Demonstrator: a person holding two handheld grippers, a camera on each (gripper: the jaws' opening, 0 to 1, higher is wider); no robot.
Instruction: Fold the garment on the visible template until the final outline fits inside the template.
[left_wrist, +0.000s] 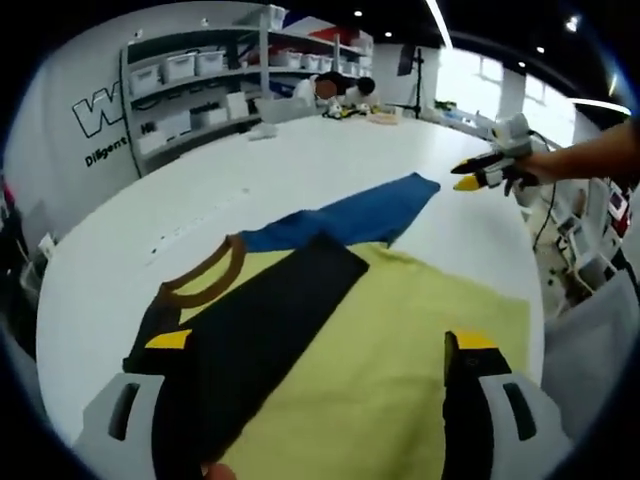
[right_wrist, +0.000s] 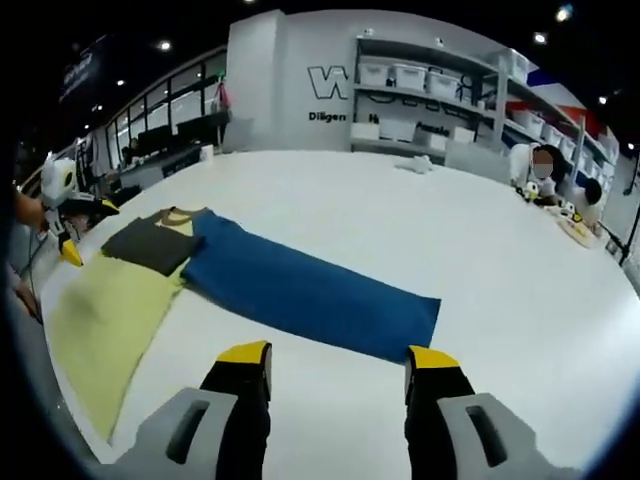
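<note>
Left hand-held gripper: jaws spread wide, yellow tips low over the garment, nothing between them. Left jaw sits over the black panel, right jaw over the yellow cloth; contact with the fabric can't be told. In the right gripper view this same gripper shows at the far left, by the collar end of the garment.

Right hand-held gripper: jaws also wide apart, empty, above bare white counter just short of the blue part's near edge (not touching the cloth). In the left gripper view it hangs in the air at upper right, held by a person's hand, well apart from the blue tip.

Garment lies flat on the counter: pale yellow body, black folded sleeve panel across it, brown ribbed collar, and a long blue section stretched out to one side. Blue section smooth, yellow part mildly rumpled.

Background: white shelving with bins against the wall, person seated at the far end of the counter.
</note>
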